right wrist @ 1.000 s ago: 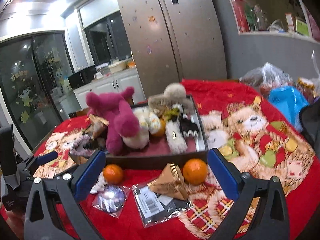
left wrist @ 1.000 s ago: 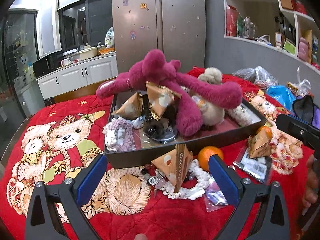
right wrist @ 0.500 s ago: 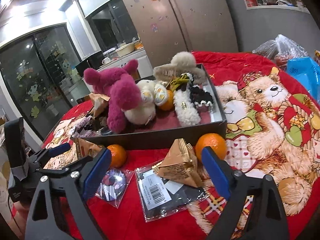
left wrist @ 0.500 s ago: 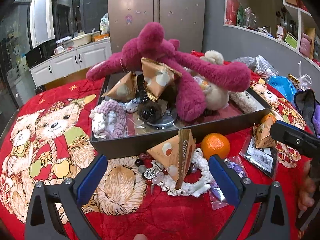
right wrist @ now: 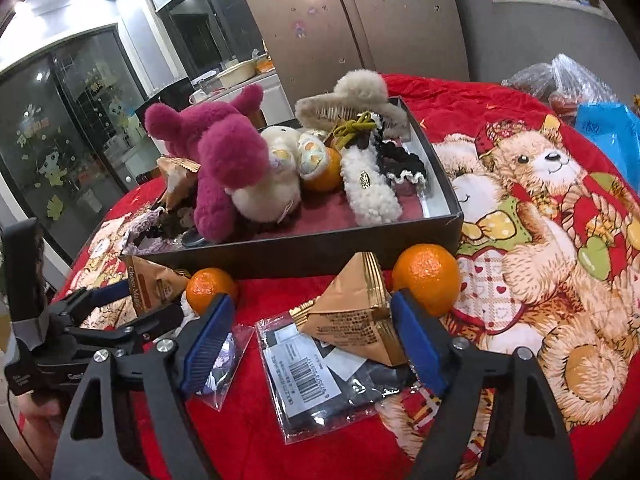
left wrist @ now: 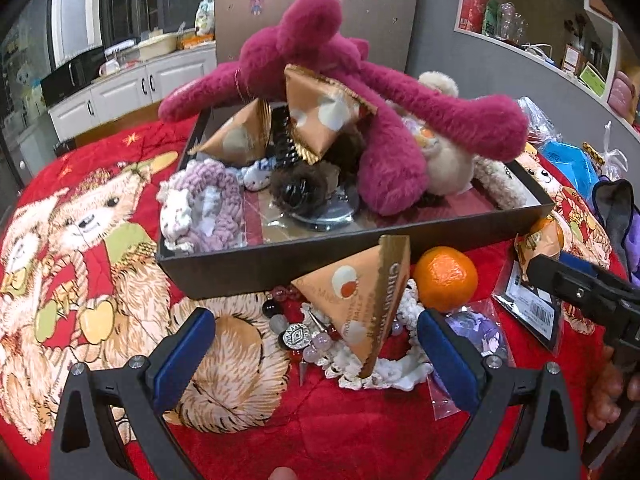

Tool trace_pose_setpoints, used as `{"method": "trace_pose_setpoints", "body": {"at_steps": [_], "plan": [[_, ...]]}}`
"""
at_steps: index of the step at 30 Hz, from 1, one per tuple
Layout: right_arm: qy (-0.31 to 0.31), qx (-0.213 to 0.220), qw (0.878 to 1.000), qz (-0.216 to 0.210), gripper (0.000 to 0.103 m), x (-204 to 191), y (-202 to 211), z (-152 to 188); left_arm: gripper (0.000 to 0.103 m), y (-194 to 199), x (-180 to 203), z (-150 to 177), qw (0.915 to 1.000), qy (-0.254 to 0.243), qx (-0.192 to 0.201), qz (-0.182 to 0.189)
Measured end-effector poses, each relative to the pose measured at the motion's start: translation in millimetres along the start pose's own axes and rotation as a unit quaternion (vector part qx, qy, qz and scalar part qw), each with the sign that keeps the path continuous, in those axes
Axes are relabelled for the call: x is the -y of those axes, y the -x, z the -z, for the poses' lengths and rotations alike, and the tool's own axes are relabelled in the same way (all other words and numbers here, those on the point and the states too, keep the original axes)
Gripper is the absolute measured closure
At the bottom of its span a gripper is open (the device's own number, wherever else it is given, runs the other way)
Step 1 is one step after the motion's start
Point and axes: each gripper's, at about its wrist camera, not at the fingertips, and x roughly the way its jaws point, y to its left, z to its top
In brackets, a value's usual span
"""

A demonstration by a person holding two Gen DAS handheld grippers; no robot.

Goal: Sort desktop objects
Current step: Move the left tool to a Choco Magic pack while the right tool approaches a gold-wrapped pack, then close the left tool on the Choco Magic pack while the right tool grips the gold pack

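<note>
A dark box (left wrist: 224, 268) on the red cloth holds a magenta plush (left wrist: 320, 60), cream plush, knitted items and gold snack packets. It also shows in the right wrist view (right wrist: 320, 252). My left gripper (left wrist: 316, 344) is open around a gold triangular packet (left wrist: 360, 292) that lies on beads and a white scrunchie, next to an orange (left wrist: 446, 278). My right gripper (right wrist: 312, 336) is open around another gold packet (right wrist: 356, 312) lying on a barcoded plastic bag (right wrist: 316, 376), with an orange (right wrist: 426, 278) just right of it.
A second orange (right wrist: 210, 288) and a small clear bag (right wrist: 220, 364) lie left of the right gripper. Plastic bags and a blue pack (right wrist: 608, 128) sit at the far right. Fridge and cabinets stand behind the table.
Both grippers have moved forward and lower toward the gold packets in front of the box. The right gripper's jaws have narrowed around its packet. The left jaws stay wide.
</note>
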Motion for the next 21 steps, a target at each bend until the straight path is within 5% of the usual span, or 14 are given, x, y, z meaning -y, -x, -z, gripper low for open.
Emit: {"method": "trace_pose_setpoints", "body": {"at_steps": [2,4,8,18,21], "plan": [[-0.021,-0.021,1.000,0.007,0.044,8,-9,0,0.000,-2,-4,0,0.9999,0.010,-0.005,0.009],[-0.052,-0.013,0.999,-0.010,0.048,19,-8,-1,0.000,-3,-6,0,0.9998,0.015,-0.007,0.012],[-0.074,-0.009,0.997,-0.034,0.050,29,-10,0,0.000,-2,-6,1,0.9998,0.013,-0.005,0.010],[-0.049,-0.016,0.999,-0.005,0.050,18,-15,-4,0.000,19,2,4,0.9979,-0.012,0.044,0.045],[-0.057,-0.014,0.998,-0.016,0.050,22,-14,-4,0.008,18,4,3,0.9979,-0.017,0.043,0.046]]}}
